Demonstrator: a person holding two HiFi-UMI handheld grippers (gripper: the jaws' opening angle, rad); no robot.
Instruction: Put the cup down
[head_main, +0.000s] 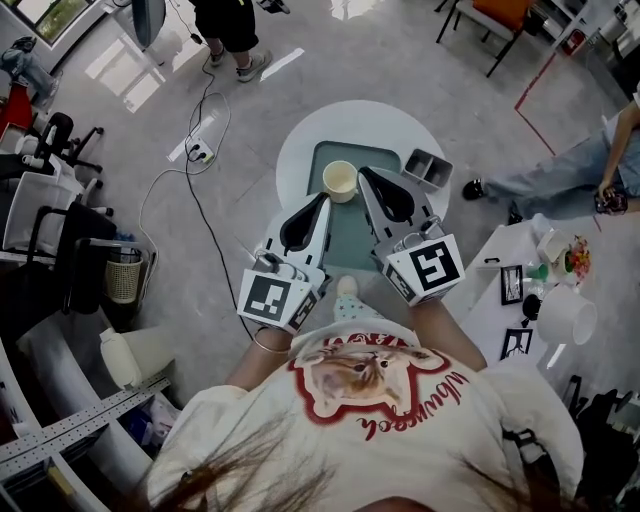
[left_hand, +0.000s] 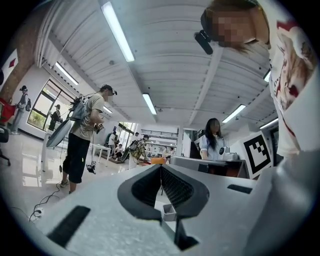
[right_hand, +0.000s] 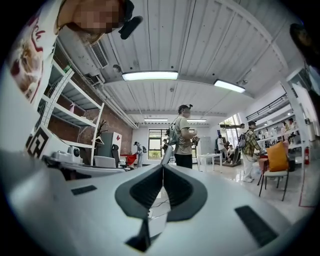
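Tabletop (head_main: 296, 150): round and white, directly ahead of the person, carrying a green mat at its middle.
Left tool (head_main: 326, 197): jaws closed tip to tip. Its own view shows nothing between them, only the room beyond. The tip lies at 7 o'clock of the cup, just beside it.
Cup (head_main: 340, 181): cream, upright, mouth up. It stands on the green mat, slightly toward 9 o'clock of the tabletop's centre. Neither tool grips it.
Green mat (head_main: 345, 236): rectangular and flat, with both tools reaching over it.
Right tool (head_main: 364, 172): jaws closed tip to tip and empty in its own view. The tip sits at 3 o'clock of the cup, just beside it. Contact cannot be told.
Grey bin (head_main: 428, 168): open-topped, at 2 o'clock on the tabletop, apart from the cup.
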